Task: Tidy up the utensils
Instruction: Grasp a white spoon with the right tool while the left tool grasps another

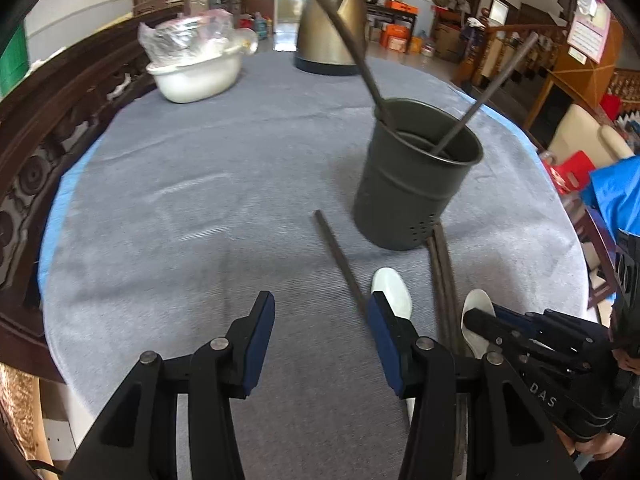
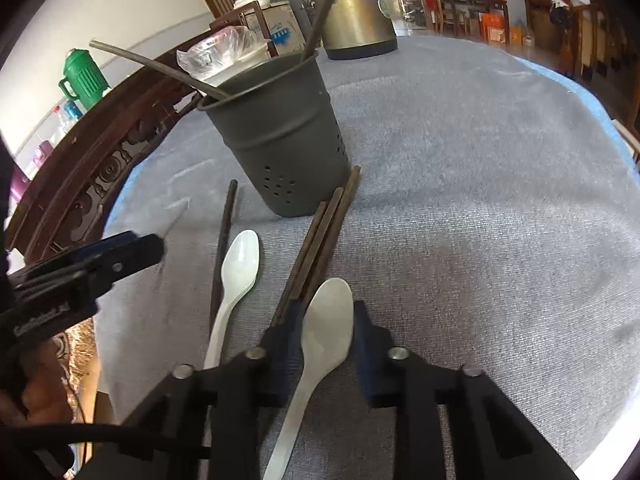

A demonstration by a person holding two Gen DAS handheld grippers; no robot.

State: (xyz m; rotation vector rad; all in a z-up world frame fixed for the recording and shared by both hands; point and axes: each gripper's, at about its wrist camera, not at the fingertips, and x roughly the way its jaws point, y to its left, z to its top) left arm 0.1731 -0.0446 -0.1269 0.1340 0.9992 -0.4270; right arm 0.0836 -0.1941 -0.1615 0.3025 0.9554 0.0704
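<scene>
Round worktop [image 1: 200, 208] w/ grey cloth. Dark grey utensil holder [image 1: 412, 184] stands upright near the middle, two chopsticks [image 1: 492, 88] leaning out of it. Lying flat in front: a single chopstick [image 2: 224, 248], a white spoon [image 2: 238, 276] just beside it, a bundle of three chopsticks [image 2: 316, 248] touching the holder's base, and a second white spoon [image 2: 324, 340]. Right gripper [image 2: 326, 344] fingers part open, straddling that second spoon's bowl, not gripping it. Left gripper [image 1: 320, 336] fingers wide open, holding nothing, above bare cloth near the first spoon. Behind: brass kettle [image 1: 332, 28], white bowl [image 1: 196, 76] w/ plastic bag.
</scene>
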